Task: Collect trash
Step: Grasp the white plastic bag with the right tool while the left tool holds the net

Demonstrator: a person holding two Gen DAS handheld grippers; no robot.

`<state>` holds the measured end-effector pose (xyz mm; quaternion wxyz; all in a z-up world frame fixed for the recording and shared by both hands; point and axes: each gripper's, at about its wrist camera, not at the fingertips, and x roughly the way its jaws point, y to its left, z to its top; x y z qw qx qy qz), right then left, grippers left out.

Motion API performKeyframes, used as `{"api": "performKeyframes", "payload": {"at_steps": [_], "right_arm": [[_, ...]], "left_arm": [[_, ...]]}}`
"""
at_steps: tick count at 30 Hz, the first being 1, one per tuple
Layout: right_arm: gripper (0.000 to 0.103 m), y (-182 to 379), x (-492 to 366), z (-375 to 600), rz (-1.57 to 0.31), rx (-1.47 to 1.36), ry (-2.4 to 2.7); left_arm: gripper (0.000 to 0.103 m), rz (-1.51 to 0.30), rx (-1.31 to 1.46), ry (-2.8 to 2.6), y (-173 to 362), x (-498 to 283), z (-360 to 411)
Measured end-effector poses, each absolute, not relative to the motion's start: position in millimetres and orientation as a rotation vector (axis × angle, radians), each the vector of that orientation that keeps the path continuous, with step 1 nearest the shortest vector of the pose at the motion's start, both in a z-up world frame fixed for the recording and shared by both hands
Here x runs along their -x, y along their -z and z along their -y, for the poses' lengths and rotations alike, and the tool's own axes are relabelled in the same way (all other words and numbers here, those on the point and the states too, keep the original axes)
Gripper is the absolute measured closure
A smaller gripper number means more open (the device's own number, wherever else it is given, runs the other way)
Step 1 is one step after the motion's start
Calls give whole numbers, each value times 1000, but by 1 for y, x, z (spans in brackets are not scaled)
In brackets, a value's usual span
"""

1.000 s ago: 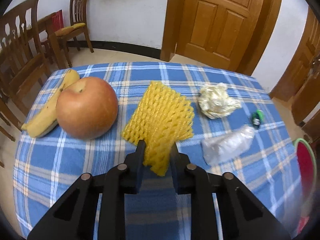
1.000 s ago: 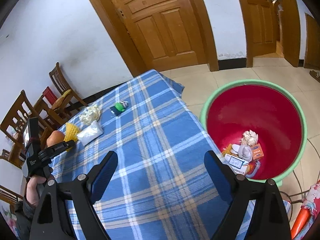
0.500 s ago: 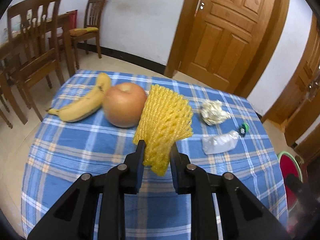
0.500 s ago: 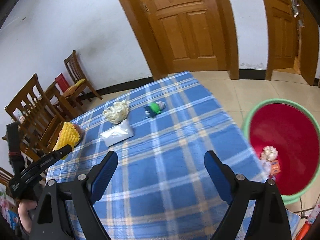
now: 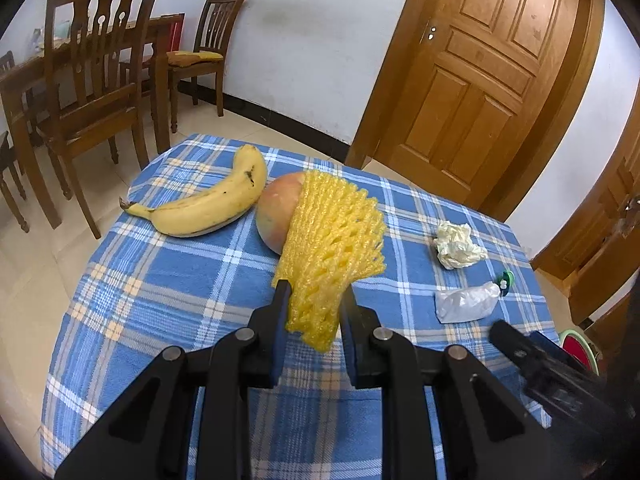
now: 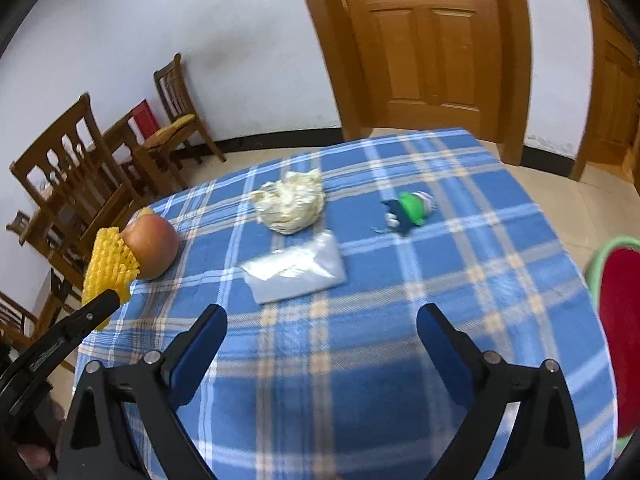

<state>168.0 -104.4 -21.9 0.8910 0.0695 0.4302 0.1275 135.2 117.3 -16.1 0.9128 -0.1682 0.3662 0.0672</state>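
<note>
1. Left gripper [image 5: 312,304]: jaws clamped on the yellow foam net [image 5: 332,248], a soft open-mesh sleeve, held off the table just in front of the apple [image 5: 276,212].
2. Right gripper [image 6: 322,328]: jaws spread wide, nothing between them, above the cloth near the plastic bag [image 6: 296,272].
3. Beyond the bag: crumpled paper wad [image 6: 290,204]; to its right a small green wrapper [image 6: 412,210].
4. Banana [image 5: 208,204], curved and speckled, left of the apple.
5. Blue plaid tablecloth [image 6: 360,380]; red basin [image 6: 618,320] with a green rim off the table's right edge; wooden chairs [image 5: 92,80] and panelled door [image 5: 484,68] behind.
</note>
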Motion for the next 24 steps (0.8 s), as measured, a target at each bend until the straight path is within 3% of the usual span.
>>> {"api": "performKeyframes", "payload": {"at_steps": [12, 16, 24], "right_arm": [[6, 42, -197, 70, -928, -69, -260], [29, 44, -198, 66, -924, -37, -252], [32, 41, -185, 79, -935, -81, -279]], "left_arm": [[80, -771, 367, -128, 23, -137, -120], [80, -772, 361, -131, 23, -138, -118], [80, -775, 353, -127, 25, -138, -117]]}}
